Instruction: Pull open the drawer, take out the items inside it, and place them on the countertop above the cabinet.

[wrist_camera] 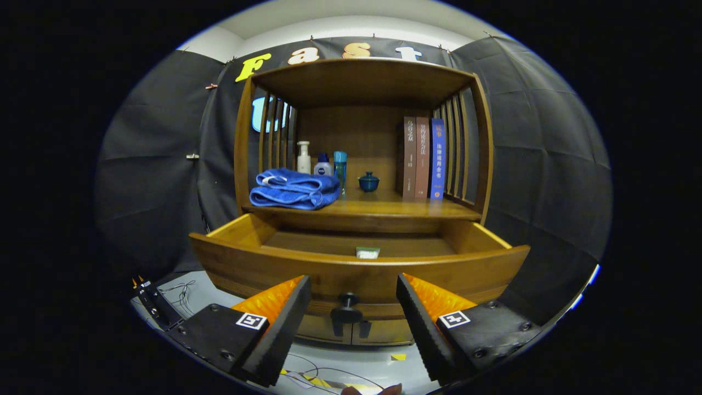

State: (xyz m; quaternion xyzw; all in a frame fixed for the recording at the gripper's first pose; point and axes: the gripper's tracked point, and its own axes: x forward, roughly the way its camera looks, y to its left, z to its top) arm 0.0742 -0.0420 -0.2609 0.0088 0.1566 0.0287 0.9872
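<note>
Reaching over the pulled-out drawer (359, 271) with the claw (354, 307) spread apart and empty astride the knob (347, 300), I'd worry about clipping the front panel before reaching the small green-and-white packet (367, 252) lying behind it.

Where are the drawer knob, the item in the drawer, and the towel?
knob (347, 299): gripper view, its round head, between the open fingers.
item (367, 252): gripper view, its top face.
towel (296, 189): gripper view, folded middle.
</note>
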